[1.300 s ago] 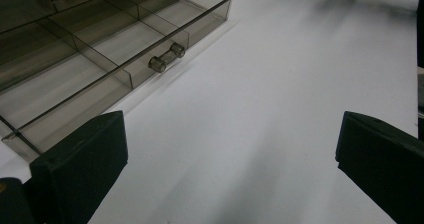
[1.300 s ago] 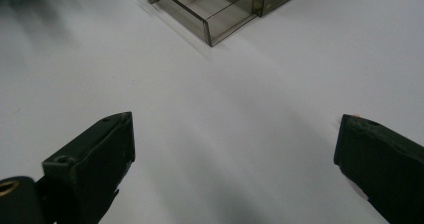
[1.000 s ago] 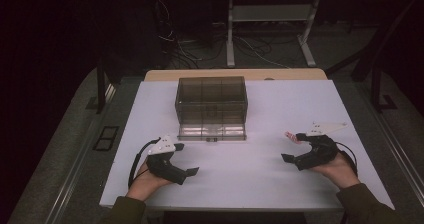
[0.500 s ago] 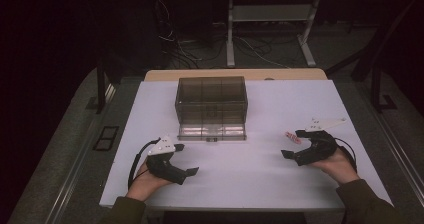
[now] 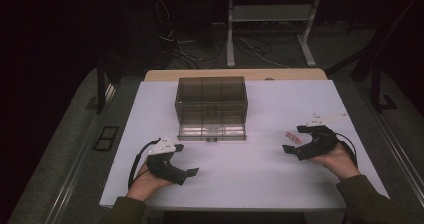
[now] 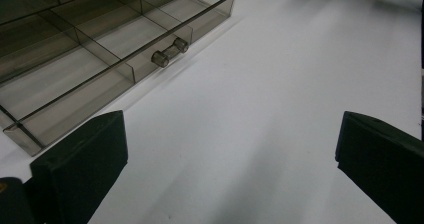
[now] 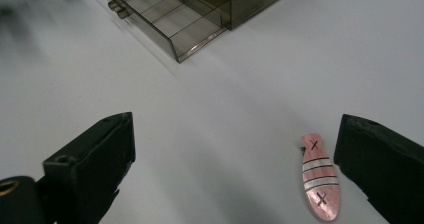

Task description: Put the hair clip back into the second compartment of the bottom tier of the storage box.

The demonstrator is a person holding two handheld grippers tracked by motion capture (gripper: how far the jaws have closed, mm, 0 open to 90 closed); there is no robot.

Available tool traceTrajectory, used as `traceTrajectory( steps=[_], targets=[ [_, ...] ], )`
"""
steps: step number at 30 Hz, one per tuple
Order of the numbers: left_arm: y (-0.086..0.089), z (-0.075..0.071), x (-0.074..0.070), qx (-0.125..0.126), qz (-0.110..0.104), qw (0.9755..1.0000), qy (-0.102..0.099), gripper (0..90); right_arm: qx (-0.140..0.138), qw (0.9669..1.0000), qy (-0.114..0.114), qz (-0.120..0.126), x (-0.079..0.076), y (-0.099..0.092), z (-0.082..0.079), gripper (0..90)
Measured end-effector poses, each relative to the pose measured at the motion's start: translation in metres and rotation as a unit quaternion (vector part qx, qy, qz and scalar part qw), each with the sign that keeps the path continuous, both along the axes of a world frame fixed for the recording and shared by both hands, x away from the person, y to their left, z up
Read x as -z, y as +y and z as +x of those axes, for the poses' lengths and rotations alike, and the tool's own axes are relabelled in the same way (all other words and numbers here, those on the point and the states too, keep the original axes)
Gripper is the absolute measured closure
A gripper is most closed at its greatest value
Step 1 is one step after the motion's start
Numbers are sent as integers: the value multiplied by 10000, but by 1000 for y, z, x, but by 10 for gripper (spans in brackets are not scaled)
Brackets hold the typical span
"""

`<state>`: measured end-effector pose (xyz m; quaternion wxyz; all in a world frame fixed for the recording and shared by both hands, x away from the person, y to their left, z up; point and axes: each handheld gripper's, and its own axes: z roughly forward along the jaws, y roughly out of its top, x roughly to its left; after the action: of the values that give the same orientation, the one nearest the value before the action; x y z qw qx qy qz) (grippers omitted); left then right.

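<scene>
the right tool [image 5: 296, 142] hangs open near the table's [image 5: 260, 184] right edge, jaws flanking the pink clip [image 7: 320, 183] to grab it; the left tool [image 5: 180, 160], open, waits near the drawer [image 6: 100, 69].

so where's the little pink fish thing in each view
high view: pink fish piece lies on the table right of centre, just beside the right gripper.
left gripper view: not in this picture.
right gripper view: lower right, close to the right-hand finger.
shared landmark: the open drawer of the smoky plastic box.
</scene>
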<state>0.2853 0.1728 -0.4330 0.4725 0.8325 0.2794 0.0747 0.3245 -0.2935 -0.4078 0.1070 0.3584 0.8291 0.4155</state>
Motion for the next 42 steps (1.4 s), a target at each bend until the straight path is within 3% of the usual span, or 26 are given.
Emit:
traceTrajectory(
  steps=[26,42],
  targets=[
    [0,0,0,11,-8,10000,4,0,96,9999,-68,-19,-6,-6,20,24],
    [0,0,-1,33,-12,10000,-14,0,226,9996,9,-150,1,-15,29,25]
  ],
)
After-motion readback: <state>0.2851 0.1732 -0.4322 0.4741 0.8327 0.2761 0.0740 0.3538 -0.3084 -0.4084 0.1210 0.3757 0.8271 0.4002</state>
